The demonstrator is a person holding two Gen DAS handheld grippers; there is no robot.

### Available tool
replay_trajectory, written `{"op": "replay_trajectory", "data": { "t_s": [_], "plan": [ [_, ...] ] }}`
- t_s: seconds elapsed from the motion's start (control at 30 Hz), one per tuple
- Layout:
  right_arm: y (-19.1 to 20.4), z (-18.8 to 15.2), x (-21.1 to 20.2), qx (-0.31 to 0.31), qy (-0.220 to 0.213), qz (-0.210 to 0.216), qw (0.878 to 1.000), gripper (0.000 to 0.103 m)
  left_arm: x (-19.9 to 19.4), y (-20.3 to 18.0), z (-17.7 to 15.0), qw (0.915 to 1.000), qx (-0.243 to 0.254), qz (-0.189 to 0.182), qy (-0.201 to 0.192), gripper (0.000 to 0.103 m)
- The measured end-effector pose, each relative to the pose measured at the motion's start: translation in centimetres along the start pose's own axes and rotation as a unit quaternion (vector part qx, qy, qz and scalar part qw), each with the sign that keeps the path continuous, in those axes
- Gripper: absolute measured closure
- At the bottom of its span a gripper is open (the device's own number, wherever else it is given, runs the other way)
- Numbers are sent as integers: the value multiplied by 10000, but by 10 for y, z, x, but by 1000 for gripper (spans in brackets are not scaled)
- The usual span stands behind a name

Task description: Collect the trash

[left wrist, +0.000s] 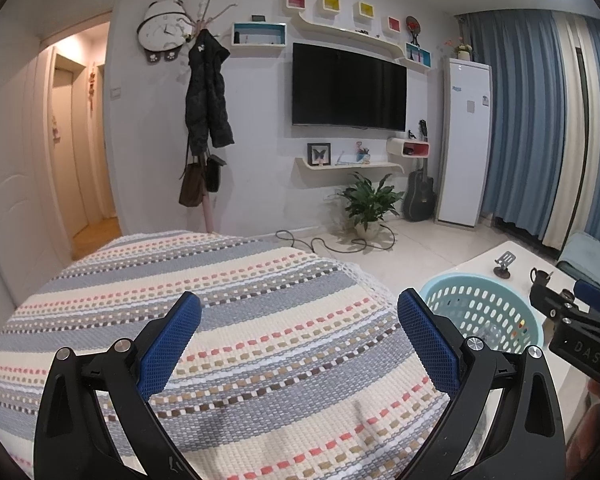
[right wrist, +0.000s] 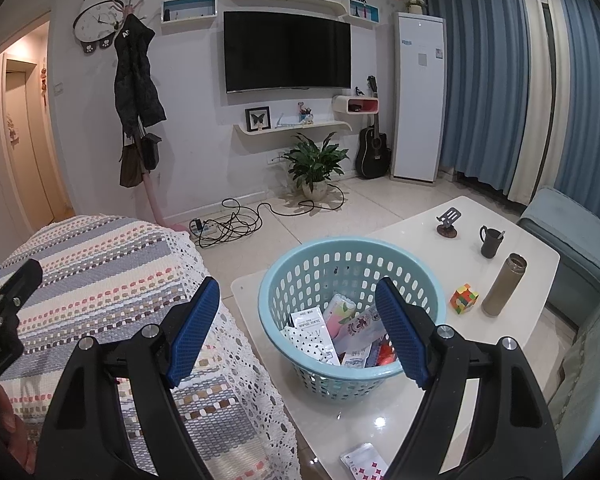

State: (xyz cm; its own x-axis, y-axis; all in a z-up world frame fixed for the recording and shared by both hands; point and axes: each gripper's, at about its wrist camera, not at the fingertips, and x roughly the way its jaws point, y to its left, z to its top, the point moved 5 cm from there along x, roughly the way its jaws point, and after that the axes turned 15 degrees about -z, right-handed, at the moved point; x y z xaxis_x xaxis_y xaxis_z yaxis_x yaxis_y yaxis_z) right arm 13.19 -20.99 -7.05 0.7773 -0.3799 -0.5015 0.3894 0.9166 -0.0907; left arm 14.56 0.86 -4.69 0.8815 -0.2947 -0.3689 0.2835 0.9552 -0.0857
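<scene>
A light blue plastic basket (right wrist: 292,280) stands on the white coffee table (right wrist: 420,408) and holds several paper and plastic wrappers (right wrist: 340,332). One more wrapper with a red pattern (right wrist: 366,466) lies on the table at the near edge. My right gripper (right wrist: 298,292) hovers over the basket's near left side, open, with nothing between its blue pads. My left gripper (left wrist: 300,314) is open above the striped woven cover (left wrist: 240,300), also holding nothing. The basket (left wrist: 496,284) shows to its right, and the right gripper's body (left wrist: 576,320) sits at that view's right edge.
On the table behind the basket are a puzzle cube (right wrist: 464,299), a brown flask (right wrist: 504,285), a dark mug (right wrist: 490,241) and a small stand (right wrist: 448,222). Blue seats (right wrist: 572,240) flank the table on the right. Cables (right wrist: 236,220) and a potted plant (right wrist: 316,164) are on the floor.
</scene>
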Motion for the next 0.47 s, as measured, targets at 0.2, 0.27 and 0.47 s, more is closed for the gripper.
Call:
{"op": "replay_trajectory", "data": {
  "t_s": [0.2, 0.27, 0.47],
  "plan": [
    [-2, 2, -4, -43, 59, -131, 9999, 27, -4, -5, 5, 9999, 91, -63, 22, 8],
    [-3, 4, -6, -24, 99, -129, 9999, 27, -5, -4, 8, 9998, 17, -141, 114, 8],
    [-3, 11, -17, 34, 38, -4, 10000, 27, -27, -6, 13, 9999, 70, 19, 77, 8]
  ]
}}
